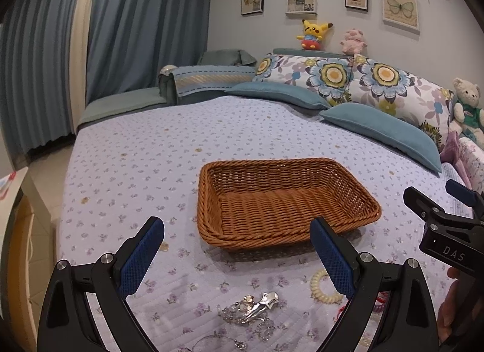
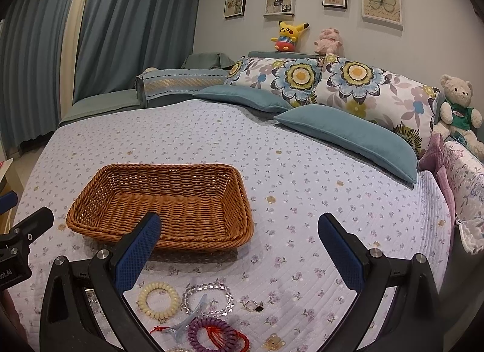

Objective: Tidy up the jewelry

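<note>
An empty brown wicker basket [image 1: 284, 203] [image 2: 163, 203] sits on the bed. In front of it lies loose jewelry. In the left wrist view I see a silver hair clip and sparkly pieces [image 1: 251, 309] and a cream coil hair tie [image 1: 323, 288]. In the right wrist view I see the cream coil tie [image 2: 158, 299], a clear bead bracelet [image 2: 208, 297], a purple coil tie [image 2: 211, 333], a red cord [image 2: 233, 341], a clear claw clip [image 2: 187, 318] and a small ring [image 2: 253, 306]. My left gripper [image 1: 237, 249] and right gripper [image 2: 239, 249] are open and empty above the jewelry.
The lilac flowered quilt [image 2: 302, 176] covers the bed. Blue and flowered pillows [image 2: 348, 134] line the far side, with a teddy bear [image 2: 459, 103] at right. Blue curtains [image 1: 136, 25] hang at left. The right gripper's body shows in the left wrist view [image 1: 447, 225].
</note>
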The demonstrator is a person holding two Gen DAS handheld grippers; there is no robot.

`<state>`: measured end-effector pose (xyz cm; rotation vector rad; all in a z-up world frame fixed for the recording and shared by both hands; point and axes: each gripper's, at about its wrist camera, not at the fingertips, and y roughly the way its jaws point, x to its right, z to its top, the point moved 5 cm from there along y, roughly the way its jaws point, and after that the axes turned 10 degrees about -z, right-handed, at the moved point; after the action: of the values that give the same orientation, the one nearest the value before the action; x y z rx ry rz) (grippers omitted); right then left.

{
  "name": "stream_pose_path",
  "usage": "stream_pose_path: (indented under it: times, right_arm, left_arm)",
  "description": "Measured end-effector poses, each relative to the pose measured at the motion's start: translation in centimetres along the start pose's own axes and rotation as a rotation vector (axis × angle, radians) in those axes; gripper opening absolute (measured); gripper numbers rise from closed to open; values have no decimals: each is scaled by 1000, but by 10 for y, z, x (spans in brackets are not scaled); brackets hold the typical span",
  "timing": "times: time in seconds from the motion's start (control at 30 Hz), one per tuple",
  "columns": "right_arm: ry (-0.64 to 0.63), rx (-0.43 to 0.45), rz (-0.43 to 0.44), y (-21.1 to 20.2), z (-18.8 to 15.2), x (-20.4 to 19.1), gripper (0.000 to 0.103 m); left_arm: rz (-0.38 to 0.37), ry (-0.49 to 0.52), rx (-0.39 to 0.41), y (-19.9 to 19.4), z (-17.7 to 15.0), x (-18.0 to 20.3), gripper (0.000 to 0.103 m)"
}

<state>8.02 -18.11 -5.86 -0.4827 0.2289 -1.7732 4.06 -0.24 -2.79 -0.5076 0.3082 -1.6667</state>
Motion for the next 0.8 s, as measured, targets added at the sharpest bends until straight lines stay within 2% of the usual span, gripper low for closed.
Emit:
stream_pose_path:
  times: [0.2, 0.4, 0.53, 0.8]
  right_arm:
    - [-3, -2, -1, 0, 0, -1, 103]
    - [-20, -6, -6, 0, -6, 2, 103]
    - [-23, -12, -8, 0, -10, 8, 103]
    - [-78, -27, -26, -1, -28, 16, 103]
  left_arm:
    - [-5, -6, 34, -2, 2, -1, 97]
    - [-9, 35, -9, -8, 1, 5, 97]
    - [-8, 55, 23, -17, 0, 5, 97]
    - [-54, -2, -19, -20, -9, -2, 97]
